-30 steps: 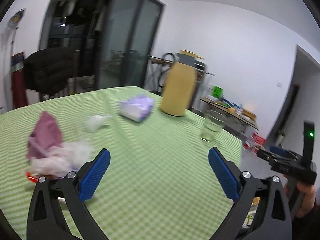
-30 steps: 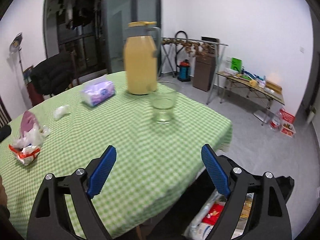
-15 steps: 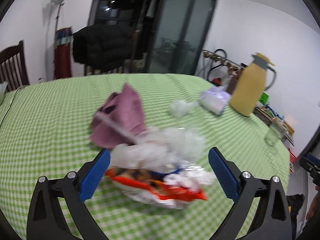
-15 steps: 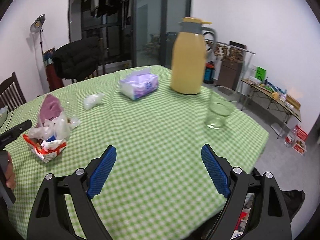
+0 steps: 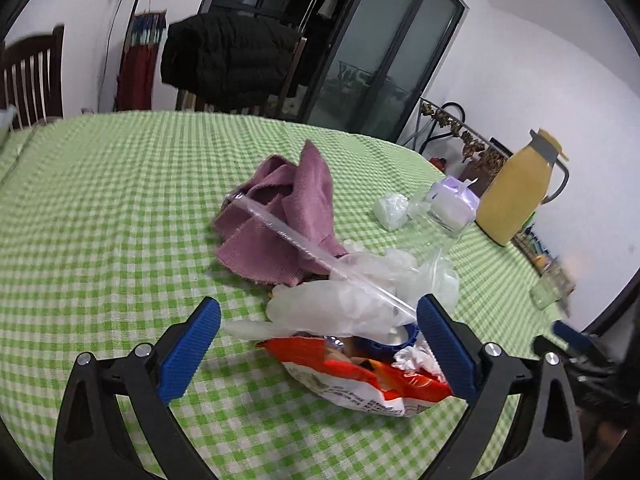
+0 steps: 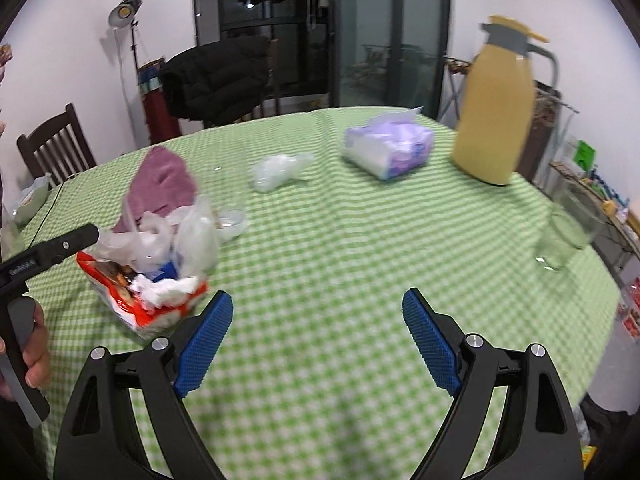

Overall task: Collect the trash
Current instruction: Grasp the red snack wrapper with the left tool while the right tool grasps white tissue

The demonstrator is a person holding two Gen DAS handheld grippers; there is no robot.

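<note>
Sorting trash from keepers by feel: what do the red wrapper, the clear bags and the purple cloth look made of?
Red wrapper: glossy printed plastic film, probably; it shines and creases sharply, torn open.
Clear bags: thin, soft translucent plastic, crumpled, with a stiffer seal strip running across.
Purple cloth: matte woven or terry fabric, seemingly; fuzzy surface, frayed edges, soft folds.

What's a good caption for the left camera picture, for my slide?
Open left gripper hovers over a trash pile beside a purple cloth on the green checked table.
</note>
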